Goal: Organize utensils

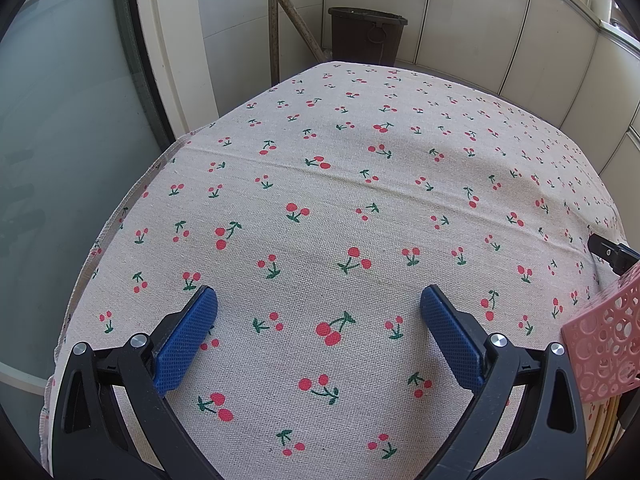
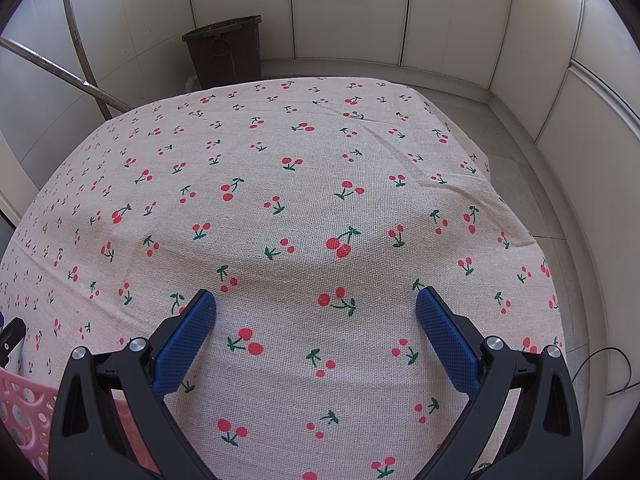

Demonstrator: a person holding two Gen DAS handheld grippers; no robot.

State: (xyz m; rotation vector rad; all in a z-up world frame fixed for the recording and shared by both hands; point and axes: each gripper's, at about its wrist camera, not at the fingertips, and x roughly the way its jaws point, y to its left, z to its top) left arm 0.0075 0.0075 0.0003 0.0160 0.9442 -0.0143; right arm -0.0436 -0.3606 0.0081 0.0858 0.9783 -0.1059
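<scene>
left gripper (image 1: 319,308): wide open, holds nothing | right gripper (image 2: 316,308): wide open, holds nothing | both hang over the cherry cloth (image 1: 320,200) on the counter | pink basket (image 1: 604,344): between the two grippers, at the near edge | utensils: not seen clearly | risk: a gripper may bump the basket and slide it

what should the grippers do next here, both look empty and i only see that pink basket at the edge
Probably turn both grippers inward toward the pink basket. The left gripper and right gripper are open and empty over the bare cherry tablecloth, and no loose utensils show on it. The basket sits between them; pale sticks, perhaps chopsticks, show beneath it in the left view.
</scene>
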